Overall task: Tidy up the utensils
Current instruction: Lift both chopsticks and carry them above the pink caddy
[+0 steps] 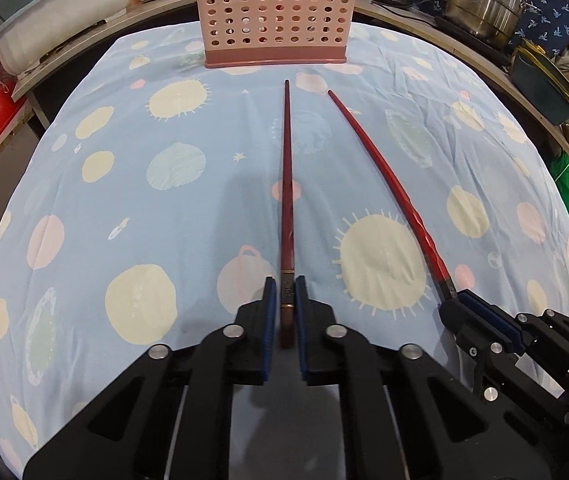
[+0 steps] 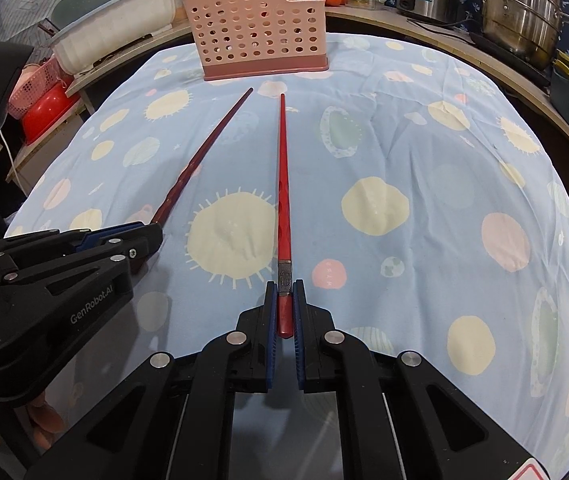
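Chopsticks are what we carry: the dark red chopstick (image 1: 287, 184) sits clamped at its thick end in our left gripper (image 1: 284, 292), and the bright red chopstick (image 2: 283, 184) is pinched the same way in our right gripper (image 2: 284, 296). Both jaws are closed down to the width of a stick. Each stick's long axis runs straight out from its fingers, tips forward, toward the pink perforated holder (image 1: 274, 16) standing at the far edge of the blue patterned cloth (image 1: 124, 184). The two tips lie near each other just short of the holder's base, and neither gripper looks clearly nearer.

We judge the next move turns on raising the tips over the holder's front wall, since the opening faces up. More chopsticks already stand in its right-hand part. Steel pots (image 2: 520, 8) and a white tub (image 1: 64, 12) sit beyond the table, well apart from our path.
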Demonstrator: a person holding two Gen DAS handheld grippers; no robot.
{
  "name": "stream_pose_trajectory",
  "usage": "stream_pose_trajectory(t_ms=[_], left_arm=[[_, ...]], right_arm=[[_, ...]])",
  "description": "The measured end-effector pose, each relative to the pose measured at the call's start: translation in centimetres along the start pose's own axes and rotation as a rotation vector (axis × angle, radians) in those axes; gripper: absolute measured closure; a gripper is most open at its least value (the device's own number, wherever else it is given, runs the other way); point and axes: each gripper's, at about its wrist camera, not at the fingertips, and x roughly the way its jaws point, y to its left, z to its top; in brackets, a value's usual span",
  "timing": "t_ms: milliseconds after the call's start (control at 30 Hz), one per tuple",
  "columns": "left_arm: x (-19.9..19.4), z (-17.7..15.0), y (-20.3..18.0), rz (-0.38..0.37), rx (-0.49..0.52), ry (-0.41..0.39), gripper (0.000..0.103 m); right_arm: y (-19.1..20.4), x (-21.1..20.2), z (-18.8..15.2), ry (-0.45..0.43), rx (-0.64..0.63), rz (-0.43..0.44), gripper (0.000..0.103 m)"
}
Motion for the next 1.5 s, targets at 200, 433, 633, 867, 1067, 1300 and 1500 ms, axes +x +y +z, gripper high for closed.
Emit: stream_pose_trajectory(t_ms=[200, 433, 633, 867, 1067, 1300, 1500], left_arm=[[-0.6, -0.3, -0.2, 0.023, 0.016, 0.0, 0.096], [-2.7, -0.2, -0.1, 0.033, 0.012, -0.022, 0.096], [-5.6, 0.7, 0.2, 0.027, 0.001, -0.07, 0.096], [-9.7, 3.1, 1.0, -0.004, -0.024, -0.155, 0.096], [-13.1, 6.0, 1.9, -0.017, -0.041, -0.231, 0.096], [-15.5, 10.2, 2.5, -0.003, -0.048, -0.305, 0.096], [-17.3, 15.0, 2.4, -0.003, -0.031, -0.372, 0.096]], right_arm=[[0.0, -0.7, -0.2, -0.003, 0.001, 0.012, 0.096], [-0.2, -3.1, 0.4, -0.047, 0.003, 0.023, 0.096], [-0.6, -6.7, 2.1, -0.143, 0.003, 0.019, 0.096], [-1.1, -11.5, 5.3, -0.273, 0.006, 0.039, 0.096], [-1.6, -14.2, 8.7, -0.344, 0.024, 0.058, 0.096], [-1.2, -15.6, 12.6, -0.418, 0.007, 0.079, 0.096], [-0.1, -16.6, 17.2, -0.487, -0.023, 0.087, 0.096]])
